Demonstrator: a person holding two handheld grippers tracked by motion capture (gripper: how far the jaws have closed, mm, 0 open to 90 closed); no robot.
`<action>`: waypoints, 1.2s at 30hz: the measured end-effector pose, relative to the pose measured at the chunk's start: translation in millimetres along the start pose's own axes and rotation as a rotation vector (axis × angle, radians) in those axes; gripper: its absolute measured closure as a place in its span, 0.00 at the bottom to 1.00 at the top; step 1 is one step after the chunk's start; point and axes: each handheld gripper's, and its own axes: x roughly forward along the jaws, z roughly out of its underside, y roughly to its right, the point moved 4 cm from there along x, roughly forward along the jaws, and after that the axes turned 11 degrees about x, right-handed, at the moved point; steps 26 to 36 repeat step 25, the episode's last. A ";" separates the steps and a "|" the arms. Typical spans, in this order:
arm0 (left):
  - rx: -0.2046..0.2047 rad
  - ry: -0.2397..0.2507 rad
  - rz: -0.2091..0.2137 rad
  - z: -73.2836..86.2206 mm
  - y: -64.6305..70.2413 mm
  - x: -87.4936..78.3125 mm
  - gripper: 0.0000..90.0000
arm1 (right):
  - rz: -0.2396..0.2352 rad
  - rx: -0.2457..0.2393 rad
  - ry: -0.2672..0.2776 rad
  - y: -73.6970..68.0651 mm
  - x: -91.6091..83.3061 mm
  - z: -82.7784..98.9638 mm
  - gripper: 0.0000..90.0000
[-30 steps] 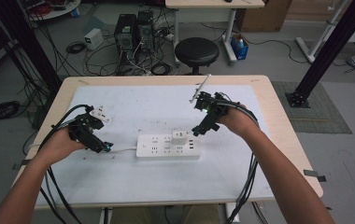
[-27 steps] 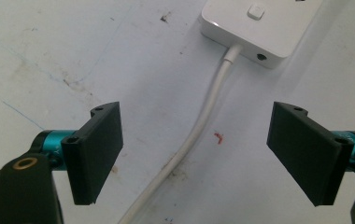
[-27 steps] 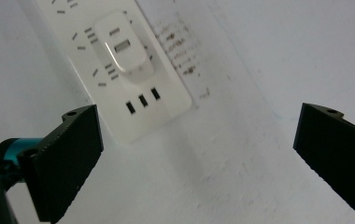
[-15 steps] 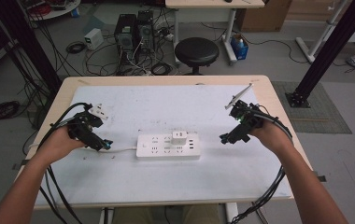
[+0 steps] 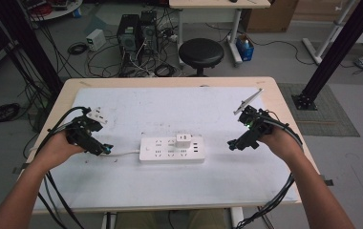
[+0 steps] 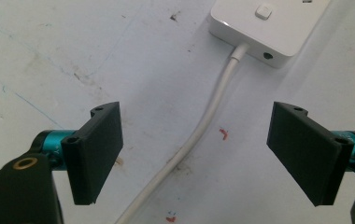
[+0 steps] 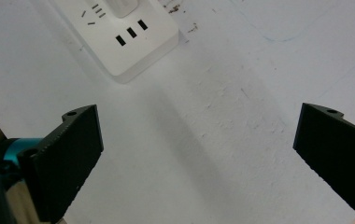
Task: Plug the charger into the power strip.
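— White power strip (image 5: pixel 172 149) sits mid-table, a plug (image 5: pixel 184 140) already in it. Are we done?
— We think so: our left gripper (image 5: pixel 107 149) and right gripper (image 5: pixel 230 143) are wide open, holding nothing

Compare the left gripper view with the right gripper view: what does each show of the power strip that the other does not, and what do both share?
Left gripper view: the white plastic power strip's end with a square switch button and its white round cable running between the open jaws. Right gripper view: the strip's opposite end with three black rectangular USB slots. Both share the scuffed white table surface and wide-open black jaws holding nothing.
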 end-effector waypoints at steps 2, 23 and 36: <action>-0.002 0.002 -0.001 0.0 0.1 -0.4 0.20 | -0.004 -0.005 -0.007 -0.8 0.7 0.7 0.01; -0.025 0.001 0.004 4.9 0.2 7.3 0.20 | -0.030 0.053 0.011 4.0 12.4 19.9 0.01; -0.028 0.000 0.007 6.1 0.4 8.5 0.20 | -0.032 0.060 0.012 5.0 13.9 22.0 0.01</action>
